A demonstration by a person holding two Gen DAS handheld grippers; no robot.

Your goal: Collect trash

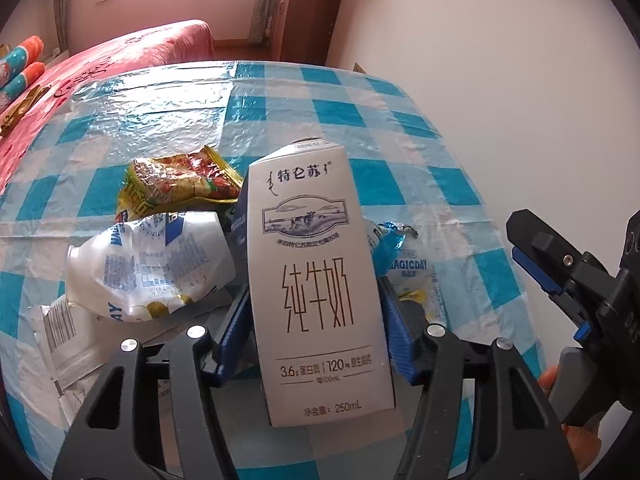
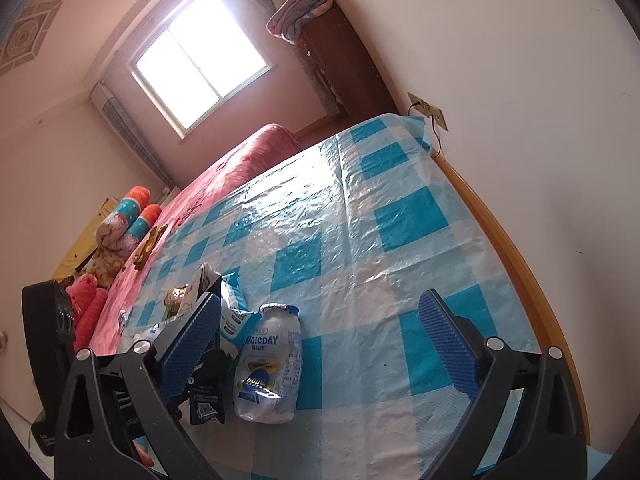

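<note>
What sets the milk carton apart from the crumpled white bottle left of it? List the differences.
The milk carton is boxy and keeps its shape, held between the left claw's blue pads; the crumpled white bottle is crushed and lies loose on the checked tablecloth. Both are mainly white, printed drink containers.

Left hand-held gripper (image 1: pixel 316 320) clamps upright milk carton (image 1: pixel 316 280) (pads on both sides). Crushed white bottle (image 1: pixel 148 264) and yellow snack wrapper (image 1: pixel 180 184) lie left, on checked desk (image 1: pixel 400 128).

Daylight from the blown-out window (image 2: pixel 200 60) ahead of my tongs glares on the tablecloth (image 2: pixel 360 220) below it; edges bend, corners darken.
</note>
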